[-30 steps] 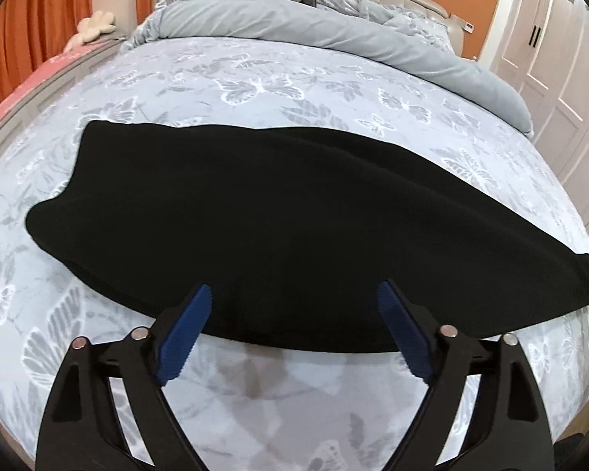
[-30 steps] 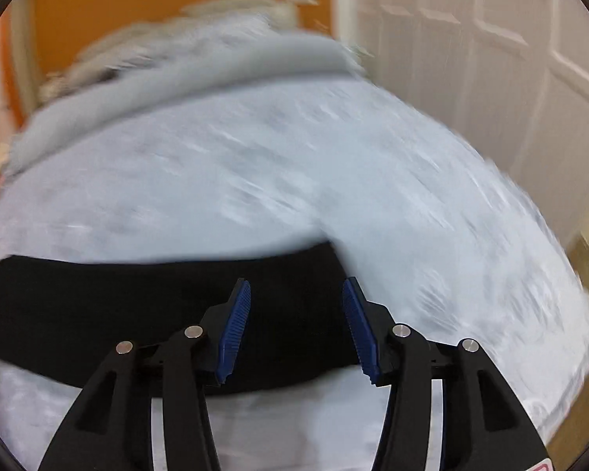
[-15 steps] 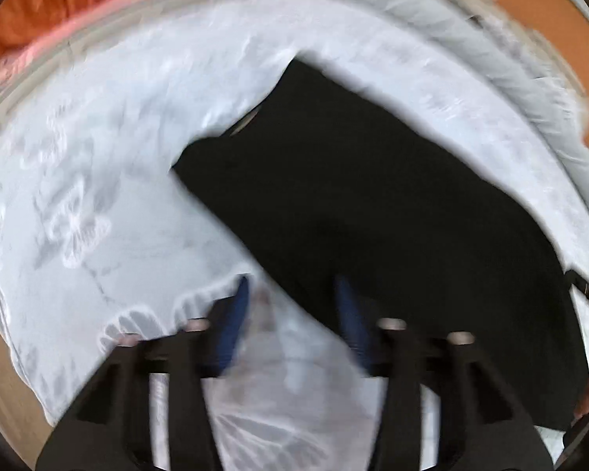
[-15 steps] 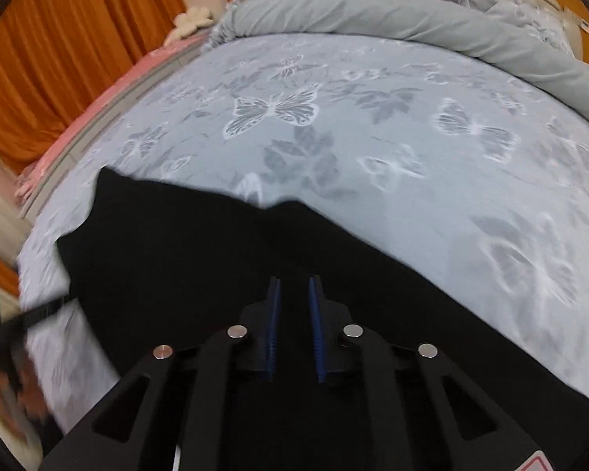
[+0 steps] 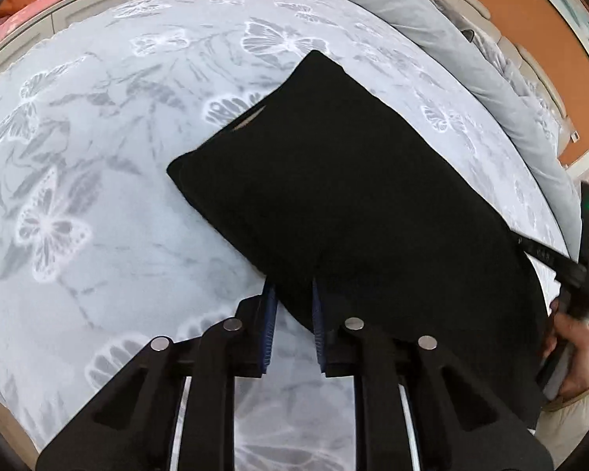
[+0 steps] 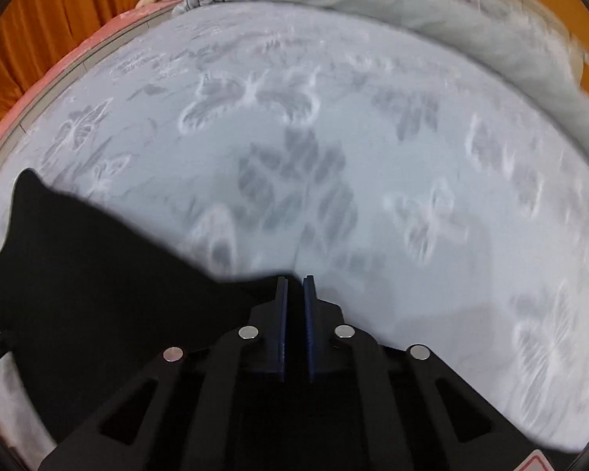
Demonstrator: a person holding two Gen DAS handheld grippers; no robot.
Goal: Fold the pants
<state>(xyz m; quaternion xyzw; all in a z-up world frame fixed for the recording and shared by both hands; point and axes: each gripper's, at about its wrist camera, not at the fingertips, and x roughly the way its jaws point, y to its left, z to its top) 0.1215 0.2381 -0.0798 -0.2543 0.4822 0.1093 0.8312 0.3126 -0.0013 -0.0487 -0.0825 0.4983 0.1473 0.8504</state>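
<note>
Left wrist view: black pants (image 5: 353, 196) lie on the butterfly-print bed (image 5: 98, 196), their near edge pinched by the left hand-held gripper (image 5: 292, 325), whose jaws have just been closing. Right hand-held gripper (image 6: 294, 329), likewise just closing, is pressed together on the pants' edge.

Soft, even daylight fills both views, bright on the pale bed (image 5: 98, 235) and without glare. The black pants (image 5: 353, 196) swallow nearly all detail, reading as a flat dark shape. The left wrist view is sharp; the right wrist view is smeared by motion blur, strongest across the butterfly print and the far edge of the bed. Fisheye distortion bulges the bed and darkens every corner. Only faint shadow shows, just beside each tool.
</note>
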